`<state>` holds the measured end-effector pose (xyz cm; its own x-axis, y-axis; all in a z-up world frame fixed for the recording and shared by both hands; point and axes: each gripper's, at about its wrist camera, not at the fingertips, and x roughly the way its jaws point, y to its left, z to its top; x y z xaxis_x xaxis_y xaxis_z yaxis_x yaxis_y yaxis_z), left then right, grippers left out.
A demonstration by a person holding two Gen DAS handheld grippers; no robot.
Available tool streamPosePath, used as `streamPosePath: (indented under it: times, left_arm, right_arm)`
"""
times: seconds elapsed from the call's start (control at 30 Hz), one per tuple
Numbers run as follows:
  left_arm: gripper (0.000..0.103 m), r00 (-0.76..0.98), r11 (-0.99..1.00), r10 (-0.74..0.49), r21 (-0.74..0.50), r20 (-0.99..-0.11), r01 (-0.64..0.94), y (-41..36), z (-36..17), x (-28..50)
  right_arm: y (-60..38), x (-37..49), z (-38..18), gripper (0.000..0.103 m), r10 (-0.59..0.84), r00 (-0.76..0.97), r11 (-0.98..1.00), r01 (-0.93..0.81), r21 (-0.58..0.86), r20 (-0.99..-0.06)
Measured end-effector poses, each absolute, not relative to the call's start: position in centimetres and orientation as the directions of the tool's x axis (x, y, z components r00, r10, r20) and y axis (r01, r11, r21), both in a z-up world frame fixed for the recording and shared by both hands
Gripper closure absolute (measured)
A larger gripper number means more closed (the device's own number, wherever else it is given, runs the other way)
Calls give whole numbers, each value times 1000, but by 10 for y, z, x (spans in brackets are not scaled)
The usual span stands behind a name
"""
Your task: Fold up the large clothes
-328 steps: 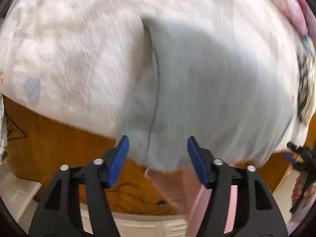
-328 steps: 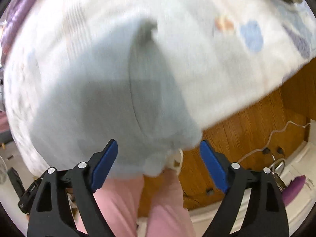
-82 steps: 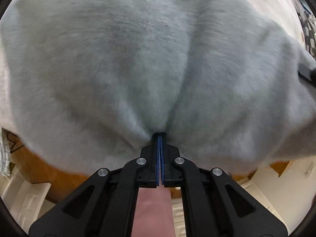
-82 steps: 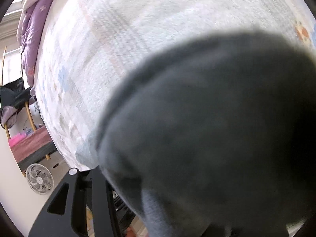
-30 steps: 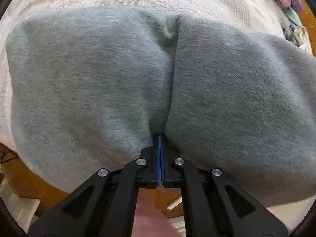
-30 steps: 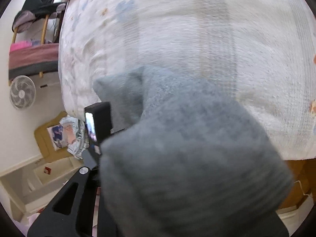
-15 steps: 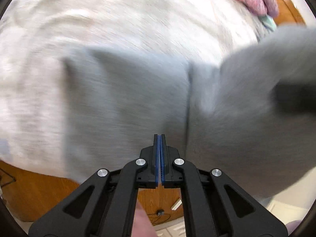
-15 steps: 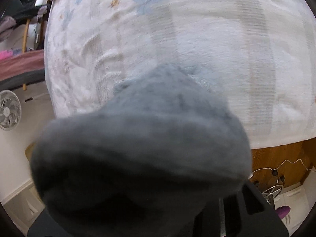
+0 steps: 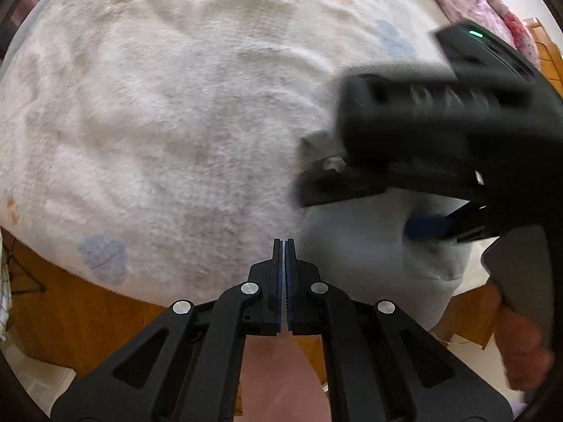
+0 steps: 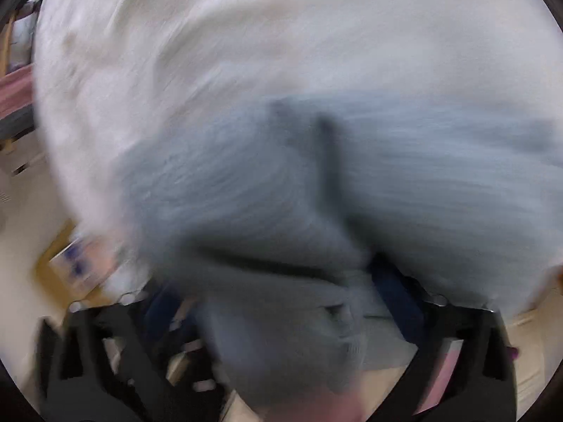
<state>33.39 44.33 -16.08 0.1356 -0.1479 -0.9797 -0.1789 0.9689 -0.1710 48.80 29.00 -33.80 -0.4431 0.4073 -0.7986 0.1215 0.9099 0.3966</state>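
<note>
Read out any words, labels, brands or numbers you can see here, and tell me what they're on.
None can be read.
The right gripper body shows a green light but no legible marking.
The grey garment shows no print or tag; that view is blurred.
The bedspread has only blue and orange shapes, no lettering.

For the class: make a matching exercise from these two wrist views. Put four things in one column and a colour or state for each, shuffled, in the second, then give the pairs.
1. left gripper
2. right gripper
3. garment
4. bedspread

a. white, fluffy, with pale blue patches
b. jaws wide apart, having just opened, cloth between them
c. grey, lying on the bed
d. jaws shut, nothing between them

Pairs: 1-d, 2-b, 3-c, 4-a
</note>
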Motion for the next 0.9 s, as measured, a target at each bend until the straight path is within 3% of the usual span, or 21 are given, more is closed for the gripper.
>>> streamPosePath:
  times: [0.07,0.27,0.33,0.37,0.47,0.57,0.63,0.7,0.8,0.9]
  left_arm:
    - [100,137,974,-125,-148,-983,-171,448,-154,332]
    - [100,172,980,-131,-154,-976,-128,457,-116,329]
    - [100,190,993,-82,-95,-978,-65,446,-102,332]
    - [100,206,996,-81,-89,-975,-29,441,-93,332]
    - [100,219,993,-113,-114,-969,9,424,-88,347]
    - [100,215,993,-116,-110,-970,39,405,-89,358]
    - [100,197,991,-130,-122,-972,52,389,-121,387]
    - [100,174,989,-133,-120,-976,81,376,-139,401]
    - [100,180,985,-95,-66,-979,161,356,-163,425]
    - [100,123,988,-85,-68,-989,138,352,-201,451]
  right_arm:
    - [297,487,-339,7,484,-468,872,181,455,-740]
    - [269,488,-287,8,620,-331,783,209,585,-711]
    - [248,487,-265,37,637,-260,771,214,600,-725]
    - [234,487,-253,60,636,-219,771,216,599,-740]
    - [188,487,-223,82,632,-81,762,249,598,-771]
    - [161,487,-207,87,499,-10,853,181,490,-866]
    - [151,487,-209,91,380,12,916,134,378,-925]
    - [142,488,-228,98,357,-21,921,172,348,-934]
    - [136,498,-254,98,368,-46,913,210,351,-929]
    - [146,513,-287,102,293,-85,940,206,271,-952]
